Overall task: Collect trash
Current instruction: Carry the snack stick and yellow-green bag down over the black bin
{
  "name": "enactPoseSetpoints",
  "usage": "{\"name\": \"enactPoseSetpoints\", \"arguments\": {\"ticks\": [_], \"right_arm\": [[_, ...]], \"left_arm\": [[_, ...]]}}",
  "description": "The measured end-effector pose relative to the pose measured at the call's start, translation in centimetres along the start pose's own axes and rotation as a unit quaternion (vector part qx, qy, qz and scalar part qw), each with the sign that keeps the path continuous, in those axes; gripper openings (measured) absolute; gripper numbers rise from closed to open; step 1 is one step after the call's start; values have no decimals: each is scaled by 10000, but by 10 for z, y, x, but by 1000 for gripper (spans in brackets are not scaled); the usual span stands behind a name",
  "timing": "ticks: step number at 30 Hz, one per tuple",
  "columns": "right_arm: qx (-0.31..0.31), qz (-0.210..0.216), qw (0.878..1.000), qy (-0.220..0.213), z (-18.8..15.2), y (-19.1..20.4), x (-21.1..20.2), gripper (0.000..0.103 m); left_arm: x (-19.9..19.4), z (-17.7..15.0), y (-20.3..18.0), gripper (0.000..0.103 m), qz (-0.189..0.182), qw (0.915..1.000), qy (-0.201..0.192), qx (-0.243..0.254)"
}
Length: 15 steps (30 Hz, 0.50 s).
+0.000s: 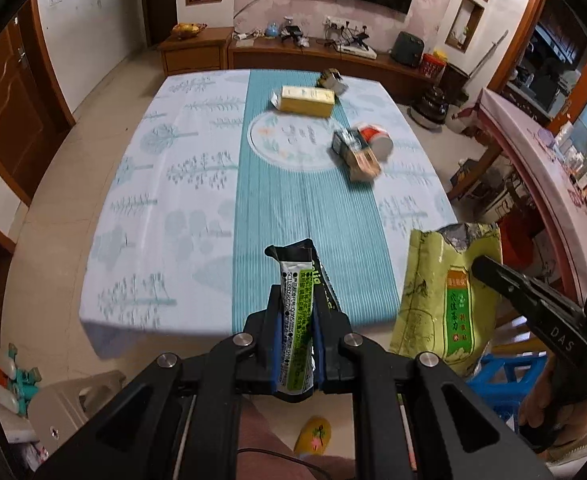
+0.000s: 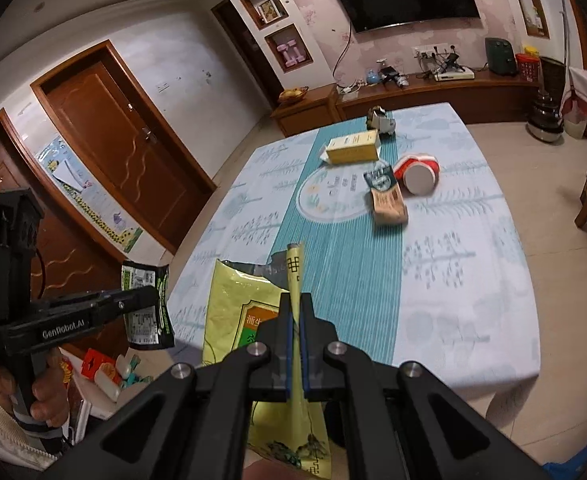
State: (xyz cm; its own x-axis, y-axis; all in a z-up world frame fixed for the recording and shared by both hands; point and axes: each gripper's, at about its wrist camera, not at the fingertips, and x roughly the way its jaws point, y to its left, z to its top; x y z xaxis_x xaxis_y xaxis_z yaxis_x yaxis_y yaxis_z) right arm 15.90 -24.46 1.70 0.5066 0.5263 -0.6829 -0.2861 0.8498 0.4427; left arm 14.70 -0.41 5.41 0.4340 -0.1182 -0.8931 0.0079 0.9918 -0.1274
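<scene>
My left gripper (image 1: 296,300) is shut on a black, white and green snack wrapper (image 1: 295,280), held above the table's near edge. My right gripper (image 2: 295,304) is shut on the edge of a torn yellow-green bag (image 2: 233,300), which hangs beside the wrapper. Each view shows the other hand: the right gripper (image 1: 489,268) with the bag (image 1: 445,292), and the left gripper (image 2: 149,300) with the wrapper (image 2: 145,308). On the tablecloth (image 1: 173,200) lie a yellow box (image 1: 307,100), a red-and-white cup (image 1: 377,142) on its side, a brown and dark green carton (image 1: 355,156) and a small crumpled pack (image 1: 331,80).
A blue stool (image 1: 493,376) stands under the bag and a grey stool (image 1: 73,400) at the lower left. A second, cluttered table (image 1: 533,152) runs along the right. A wooden TV cabinet (image 1: 313,52) is beyond the table, and brown doors (image 2: 125,152) are on the left wall.
</scene>
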Motion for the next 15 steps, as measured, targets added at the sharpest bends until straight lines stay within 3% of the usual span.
{"name": "enactPoseSetpoints", "arguments": {"ticks": [7,15], "right_arm": [[217,105,9994,227,-34,-1,-16,2],[388,-84,9987,334,-54,7,-19,2]], "left_arm": [[-11,-36,-13,10,144,9993,250,228],[-8,-48,-9,10,54,9980,402,482]]}}
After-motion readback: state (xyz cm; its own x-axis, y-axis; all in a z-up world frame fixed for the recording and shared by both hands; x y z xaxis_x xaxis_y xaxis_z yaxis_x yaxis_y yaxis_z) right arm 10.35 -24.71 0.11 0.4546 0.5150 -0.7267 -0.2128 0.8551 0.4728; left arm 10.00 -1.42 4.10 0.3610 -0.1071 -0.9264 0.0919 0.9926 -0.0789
